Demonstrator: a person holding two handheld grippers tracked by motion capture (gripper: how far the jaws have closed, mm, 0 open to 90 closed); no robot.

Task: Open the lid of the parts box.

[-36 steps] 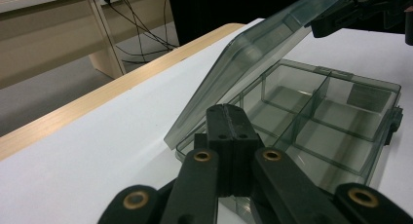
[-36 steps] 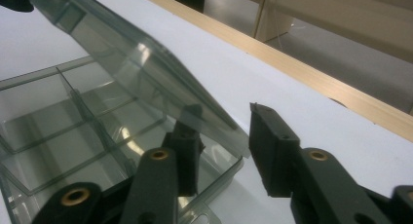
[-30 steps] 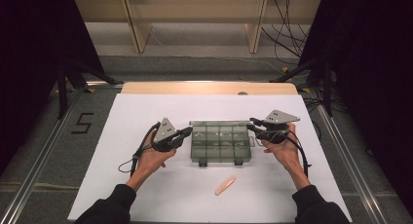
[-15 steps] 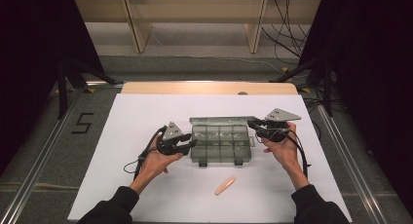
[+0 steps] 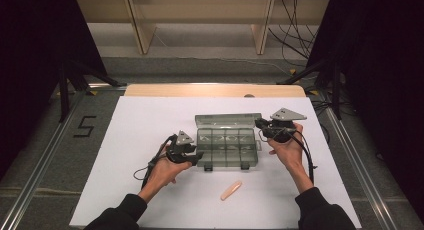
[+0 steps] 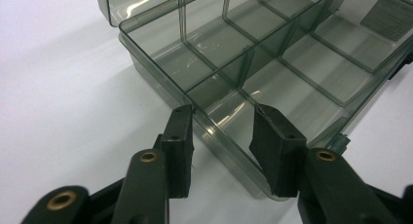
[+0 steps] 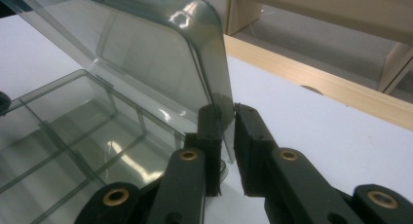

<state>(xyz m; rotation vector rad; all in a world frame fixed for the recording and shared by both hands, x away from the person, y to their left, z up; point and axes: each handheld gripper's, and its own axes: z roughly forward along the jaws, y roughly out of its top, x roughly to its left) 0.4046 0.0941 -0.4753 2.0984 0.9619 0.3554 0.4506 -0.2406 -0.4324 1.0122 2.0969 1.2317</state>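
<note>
A smoky transparent compartment box [image 5: 227,163] stands on the white sheet with its lid [image 5: 227,121] raised at the far side. My left gripper [image 5: 199,157] is at the box's near left corner. In the left gripper view [image 6: 221,124] its jaws have just been opening; they straddle the box's wall [image 6: 214,131], one outside and one inside an empty compartment, without pressing it. My right gripper [image 5: 259,124] is at the lid's right edge. In the right gripper view [image 7: 228,119] its jaws have just been closing and pinch the lid [image 7: 146,53] by that edge.
A small peach-coloured, finger-shaped piece [image 5: 231,190] lies on the white sheet [image 5: 140,135] in front of the box. The wooden table edge [image 5: 215,90] runs along the far side, with shelving and cables beyond. Metal rails flank the table.
My left gripper has slid a little toward the near side along the box's left end, and its jaws have parted. The right gripper has kept its place at the lid.
</note>
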